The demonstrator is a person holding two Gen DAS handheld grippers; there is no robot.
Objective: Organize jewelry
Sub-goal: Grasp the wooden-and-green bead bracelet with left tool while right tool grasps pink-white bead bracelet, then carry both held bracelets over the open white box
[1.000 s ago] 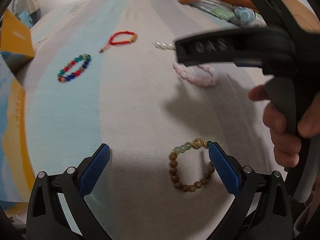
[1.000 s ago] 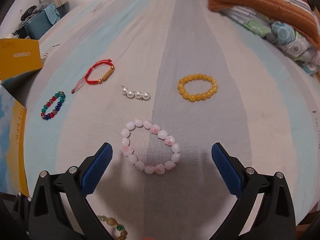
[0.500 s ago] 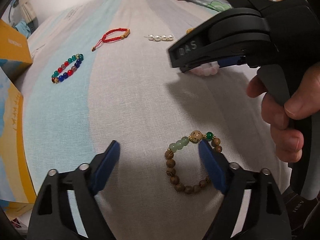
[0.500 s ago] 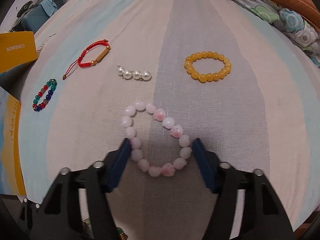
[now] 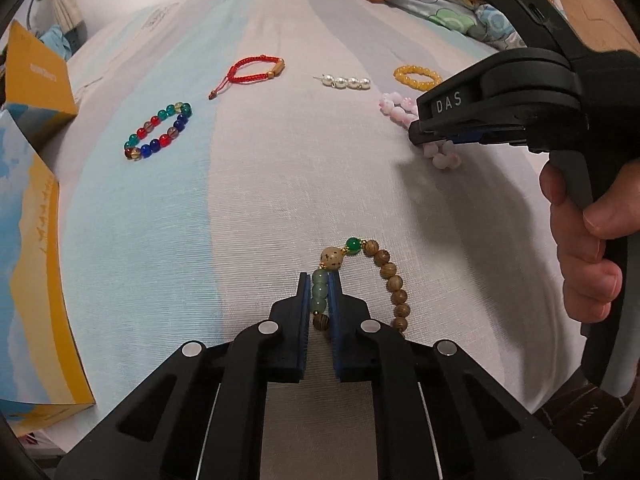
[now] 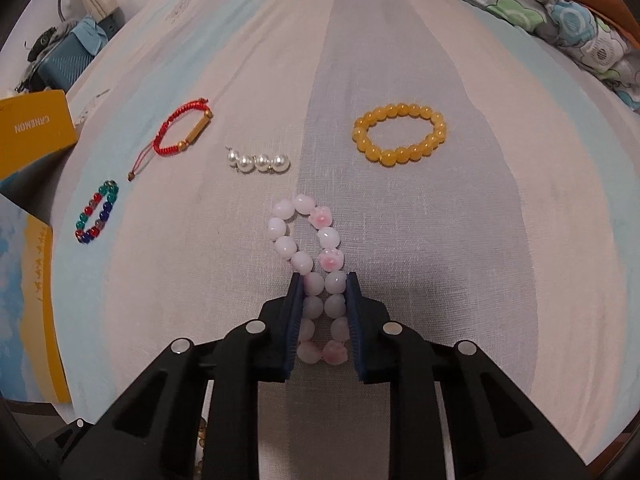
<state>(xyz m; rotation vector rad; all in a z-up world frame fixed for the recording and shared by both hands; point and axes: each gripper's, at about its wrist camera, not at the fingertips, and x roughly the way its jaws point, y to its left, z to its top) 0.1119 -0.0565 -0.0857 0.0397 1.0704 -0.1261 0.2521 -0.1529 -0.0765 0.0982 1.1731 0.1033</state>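
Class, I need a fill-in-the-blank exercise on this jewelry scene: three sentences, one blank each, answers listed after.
1. The left gripper is closing on the ____ beads of the wooden bracelet.
2. The right gripper squeezes the ____ bracelet.
3. The bracelet lying nearest the pillows is ____.

Answers: green; pink; yellow

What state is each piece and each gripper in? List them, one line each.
left gripper: closing on wooden bead bracelet
right gripper: closing on pink bead bracelet, squeezed narrow
yellow bead bracelet: flat, untouched
pearl strand: flat
red cord bracelet: flat
multicolour bead bracelet: flat
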